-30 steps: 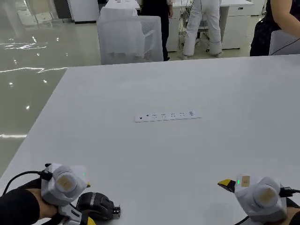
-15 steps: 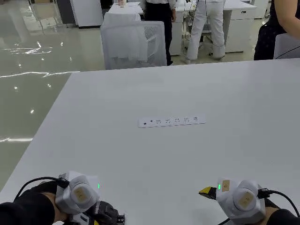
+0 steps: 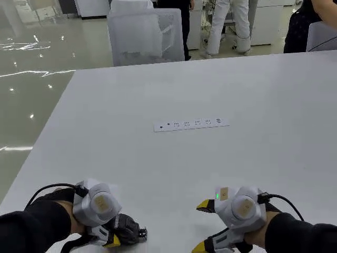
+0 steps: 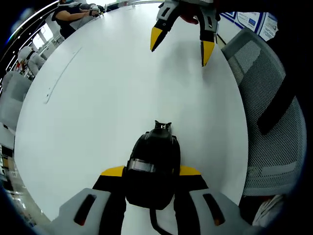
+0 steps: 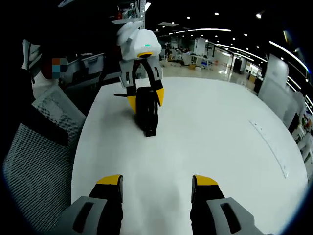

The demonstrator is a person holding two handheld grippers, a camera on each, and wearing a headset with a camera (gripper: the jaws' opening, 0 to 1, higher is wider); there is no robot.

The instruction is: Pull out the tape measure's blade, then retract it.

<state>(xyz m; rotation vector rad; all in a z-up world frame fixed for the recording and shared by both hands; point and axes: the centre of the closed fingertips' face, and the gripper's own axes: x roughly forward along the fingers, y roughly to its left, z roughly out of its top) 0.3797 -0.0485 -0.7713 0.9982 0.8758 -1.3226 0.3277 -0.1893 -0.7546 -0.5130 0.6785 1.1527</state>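
Since a second ago the right gripper [image 3: 202, 225] has come in across the table toward the left one, and the gap between the two is clearly smaller; the tape measure keeps its place in the left gripper's hold.

That tape measure [image 4: 152, 166] is a black case, clamped between the yellow-tipped jaws of the left gripper [image 3: 124, 235] at the near left edge of the table. It rests low on the white surface with its front end pointing toward the other gripper. A small dark tab [image 4: 163, 126] sits at the mouth of the case, and no length of blade is drawn out.

In the right gripper view the right gripper's jaws stand wide apart with nothing between them, aimed at the case but well short of it. In the left gripper view its two yellow tips hang spread over the bare tabletop, apart from the tab.

The white table [image 3: 210, 84] runs away from both grippers. A white power strip [image 3: 190, 125] lies flat near its middle, well beyond them. Past the far edge stands a pale chair [image 3: 145, 37], and behind it people [image 3: 231, 21] stand on a glossy floor.
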